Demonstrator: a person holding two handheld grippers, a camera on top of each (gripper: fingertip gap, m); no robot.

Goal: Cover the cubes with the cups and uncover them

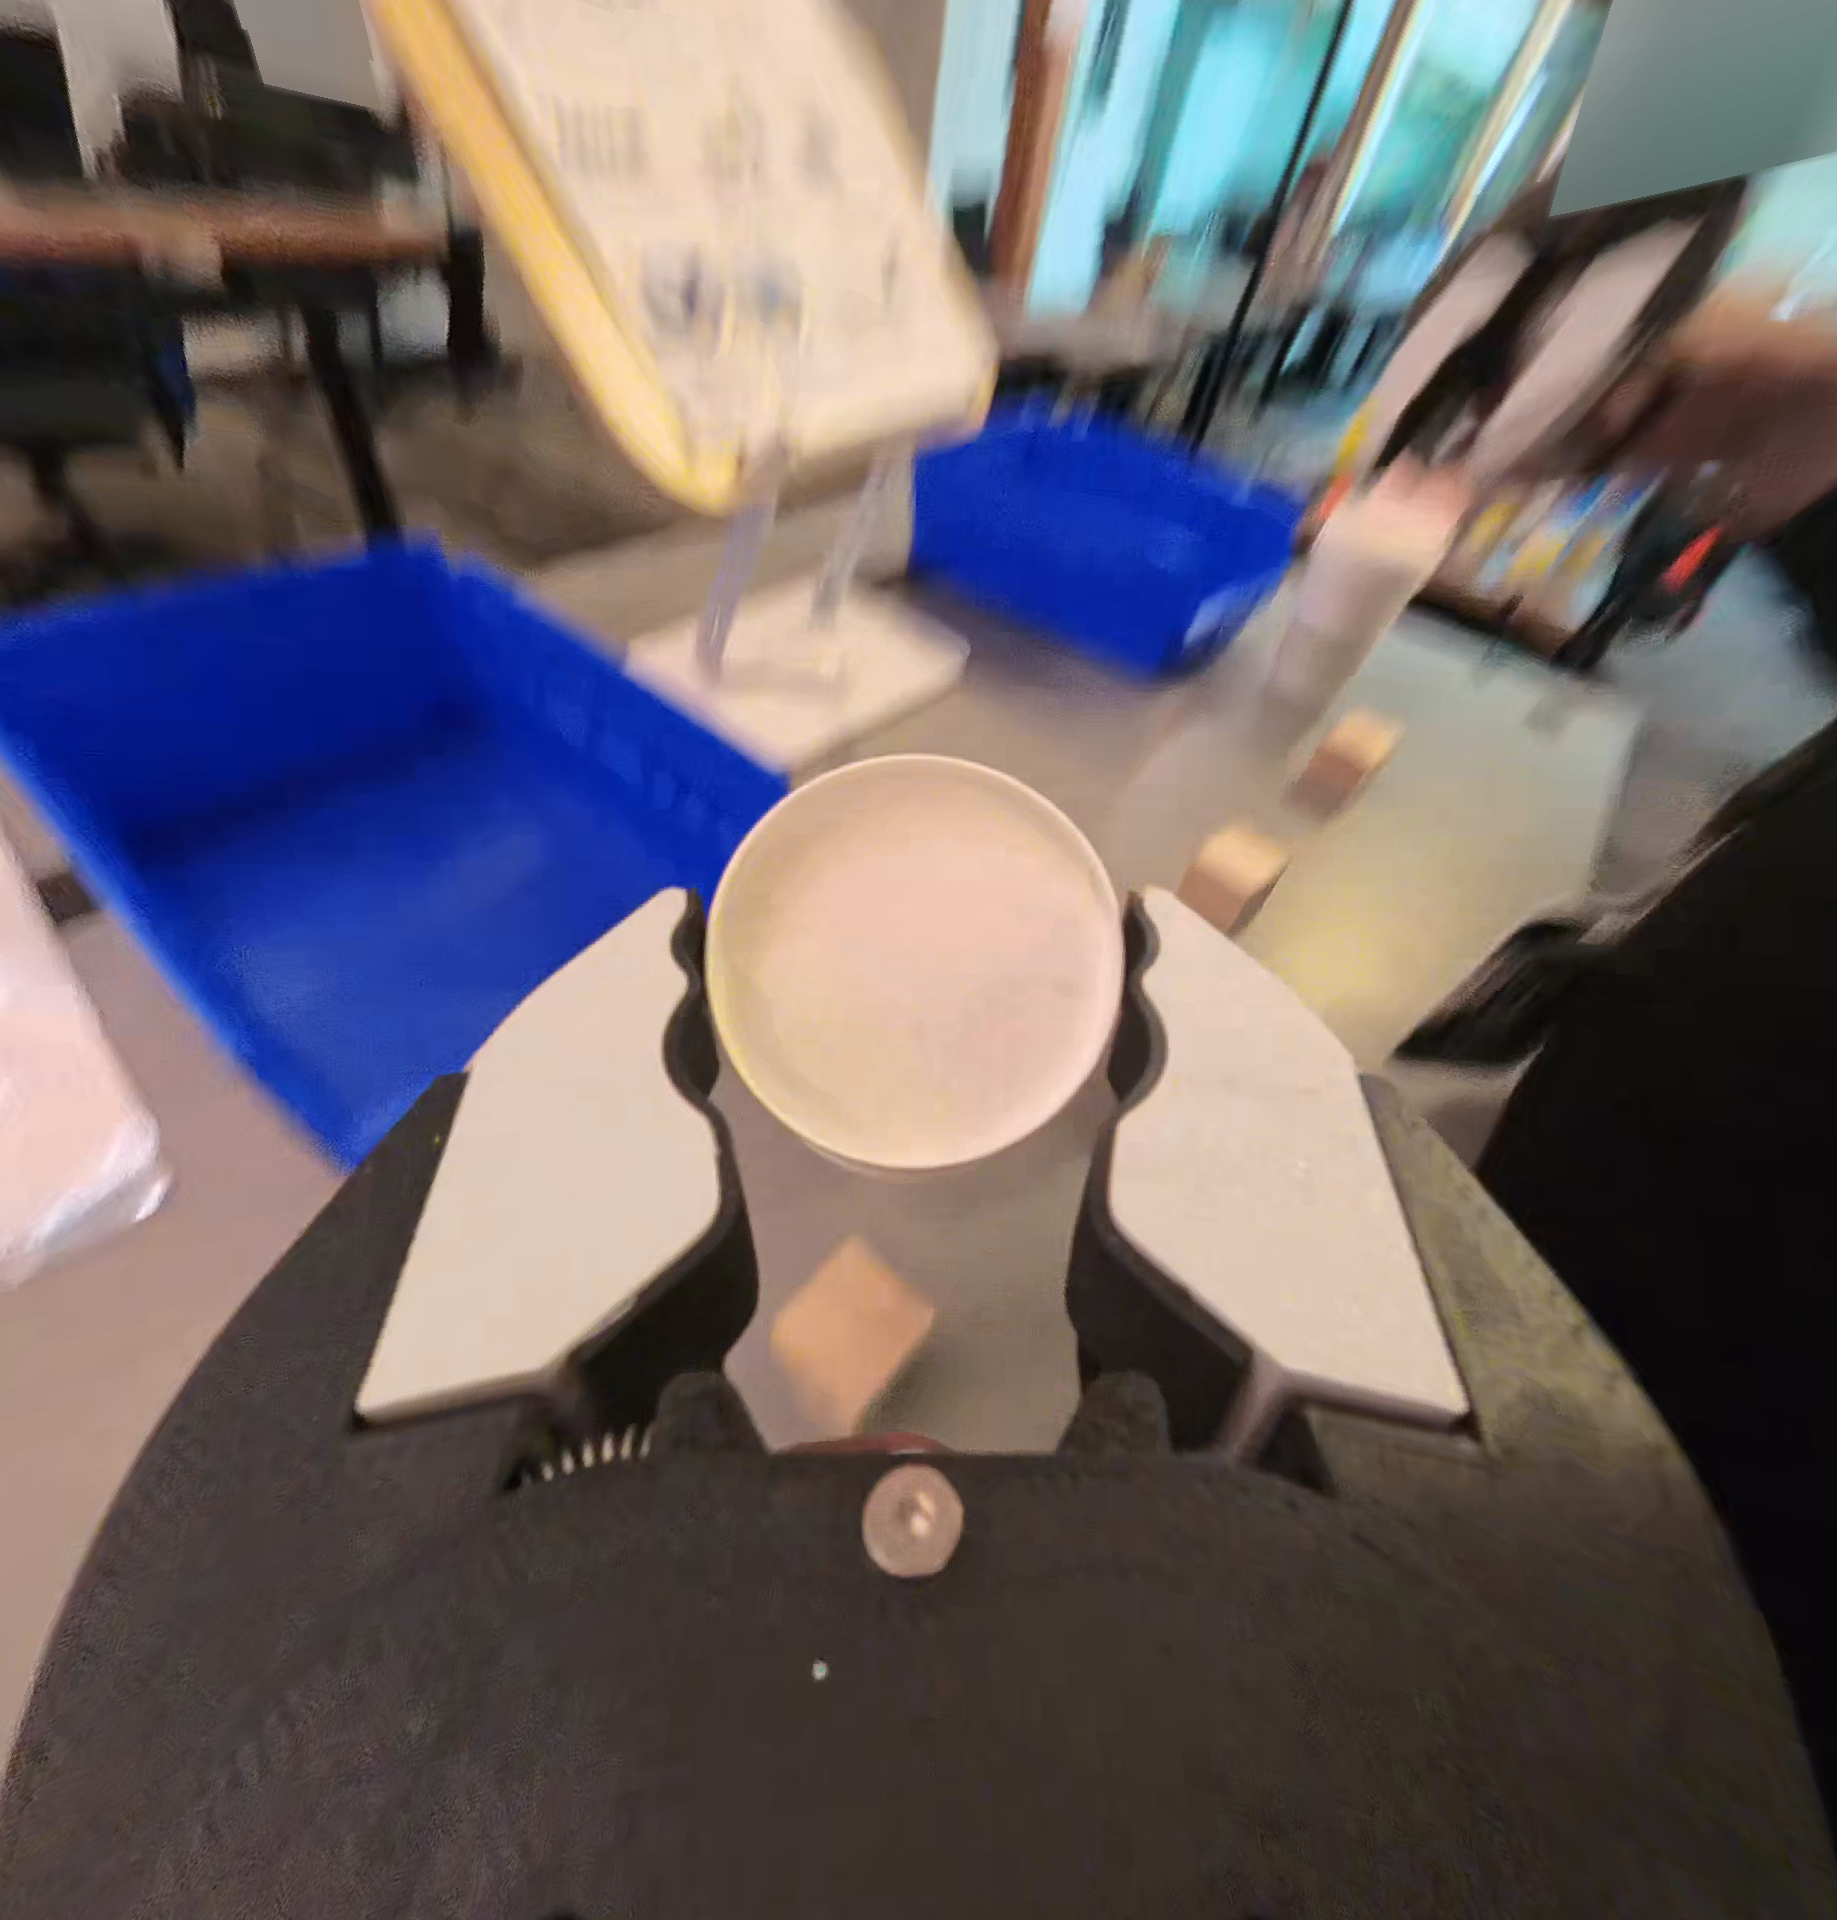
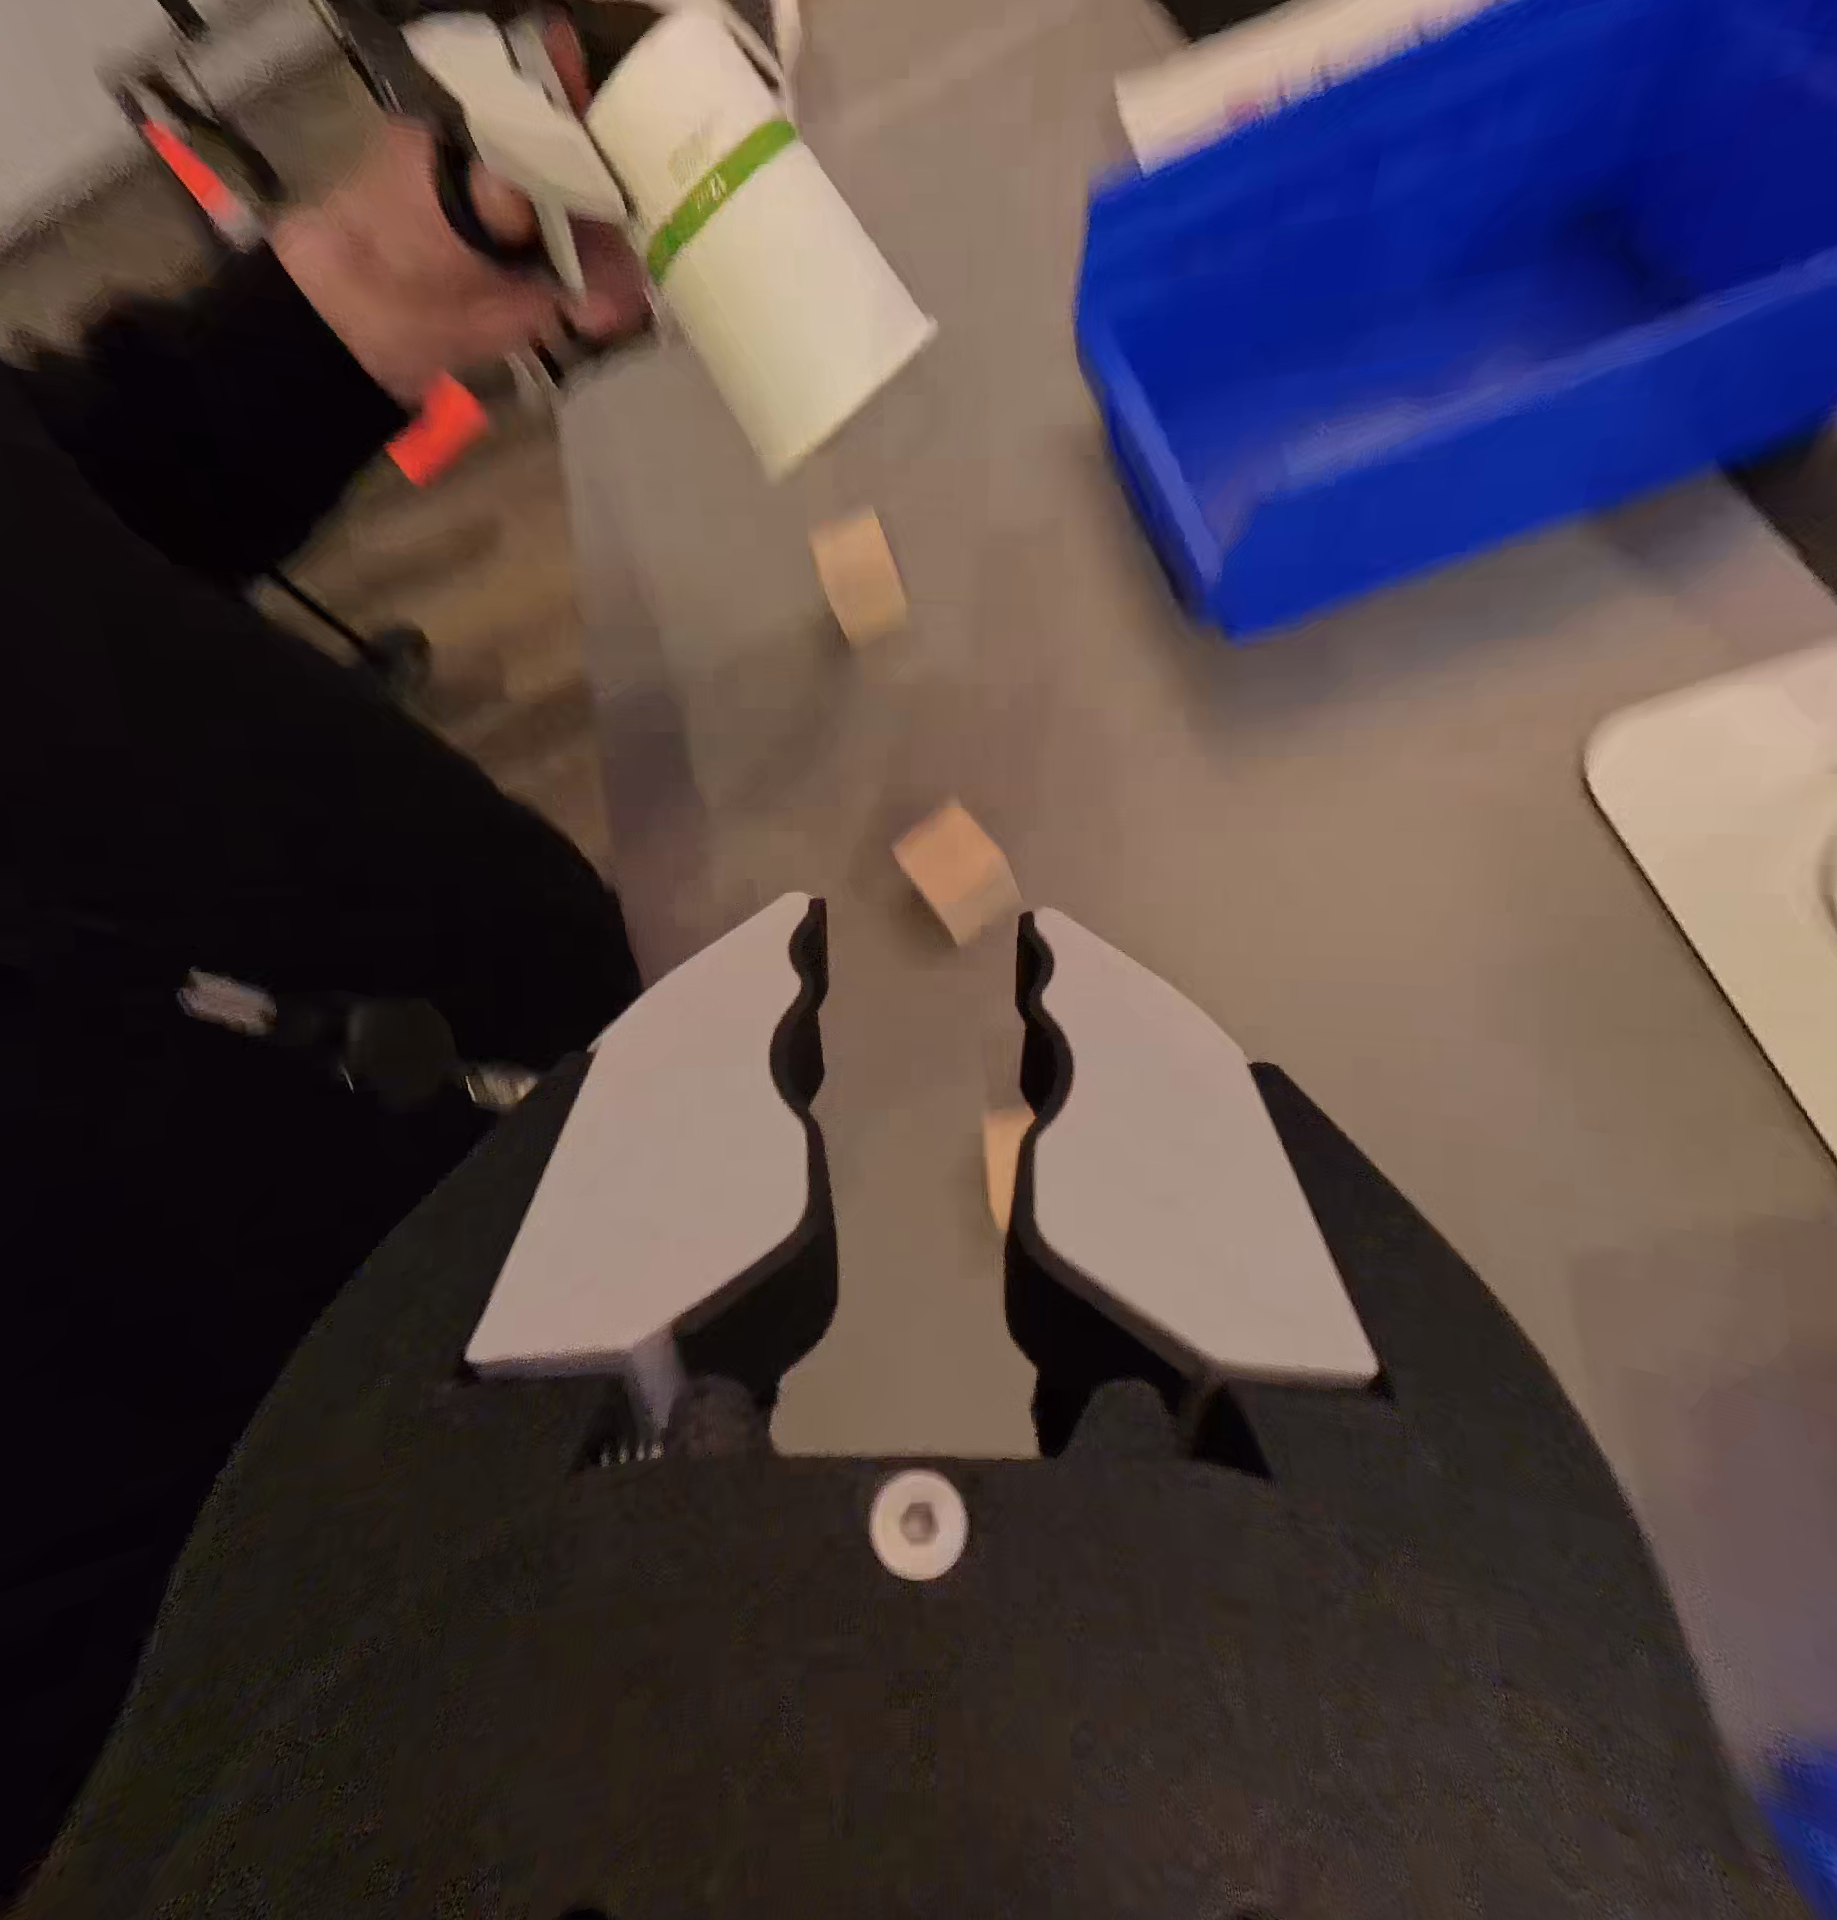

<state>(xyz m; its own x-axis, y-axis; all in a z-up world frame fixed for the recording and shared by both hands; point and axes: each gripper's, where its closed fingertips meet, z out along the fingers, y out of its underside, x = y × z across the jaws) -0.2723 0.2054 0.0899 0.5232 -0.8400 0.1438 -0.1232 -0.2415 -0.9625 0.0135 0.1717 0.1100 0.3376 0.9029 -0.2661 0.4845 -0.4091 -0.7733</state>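
My left gripper [image 1: 914, 914] is shut on a white paper cup [image 1: 912, 961] at its closed end, which faces the camera. In the right wrist view the cup [image 2: 779, 281], with a green band, hangs tilted above the grey table [image 2: 1257, 987], mouth down and to the right, held by the left gripper [image 2: 561, 197]. Three wooden cubes lie uncovered in a row: one [image 1: 852, 1335] below my left fingers, and two farther right [image 1: 1231, 868] [image 1: 1345, 758]. My right gripper [image 2: 922, 925] is open and empty, above the cubes [image 2: 955, 868] [image 2: 1002, 1164]; the third [image 2: 857, 577] lies under the cup's mouth.
Two blue bins [image 1: 353, 831] [image 1: 1090, 530] stand behind the cubes; one shows in the right wrist view [image 2: 1465, 343]. A sign [image 1: 706, 208] on a white base [image 1: 800, 665] stands between them. A plastic bag [image 1: 31, 1091] lies far left. A blurred whitish shape [image 1: 1350, 592] stands beyond the cubes.
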